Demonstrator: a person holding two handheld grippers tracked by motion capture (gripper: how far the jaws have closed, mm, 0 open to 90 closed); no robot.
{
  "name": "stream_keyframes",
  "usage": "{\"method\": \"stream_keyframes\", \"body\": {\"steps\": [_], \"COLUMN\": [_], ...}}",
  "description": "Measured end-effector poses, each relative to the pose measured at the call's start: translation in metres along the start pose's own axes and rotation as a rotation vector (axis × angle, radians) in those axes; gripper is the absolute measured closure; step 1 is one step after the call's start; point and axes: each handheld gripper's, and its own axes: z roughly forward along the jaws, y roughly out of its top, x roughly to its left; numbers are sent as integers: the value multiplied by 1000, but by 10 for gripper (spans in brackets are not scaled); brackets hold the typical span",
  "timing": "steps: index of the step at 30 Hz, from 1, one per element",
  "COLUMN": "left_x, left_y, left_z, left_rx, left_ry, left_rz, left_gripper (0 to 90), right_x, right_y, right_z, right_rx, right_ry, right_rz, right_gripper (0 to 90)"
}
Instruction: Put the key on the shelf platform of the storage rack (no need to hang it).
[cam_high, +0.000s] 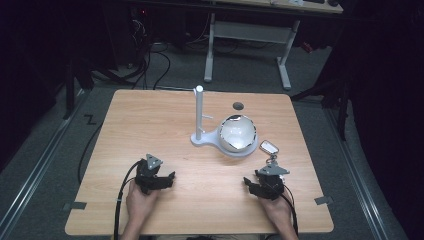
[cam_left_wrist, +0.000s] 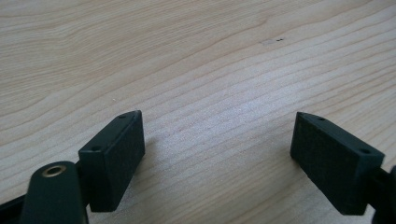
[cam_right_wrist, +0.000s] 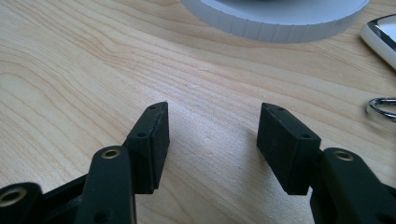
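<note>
The right gripper rests low on the bench near its front edge, jaws spread wide with only bare wood between them, and the nearest thing is the small white key fob on its metal ring, lying just ahead and slightly right; I judge the pick is best begun by sliding forward with jaws wide, squaring them across the fob, closing only once it sits between them. The left gripper lies level, equally wide and empty. Farther off, the white stand carries a bowl.
</note>
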Motion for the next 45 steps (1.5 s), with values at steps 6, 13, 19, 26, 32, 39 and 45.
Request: {"method": "stream_keyframes", "body": {"steps": [6,13,19,26,32,39,45], "left_x": [0,0,0,0,0,0,0], "left_y": [0,0,0,0,0,0,0], "left_z": [0,0,0,0,0,0,0], "left_rx": [0,0,0,0,1,1,1], "left_ry": [0,0,0,0,0,0,-1], "left_rz": [0,0,0,-1,-1,-1,0], "left_gripper": [181,181,180,181,180,180,180], "right_x": [1,2,2,1,-4,-6,-9], "right_y": [0,0,0,0,0,-1,-1], "right_z": [0,0,0,0,-2,-4,-11], "right_rx": [-2,1,0,-1,2,10,-11], "right_ry": [-8,-14,-13,-12,-8,-21,-35], "right_rz": [4,15,19,30,50,50,59], "right_gripper": [438,423,431,446,491,501,495]}}
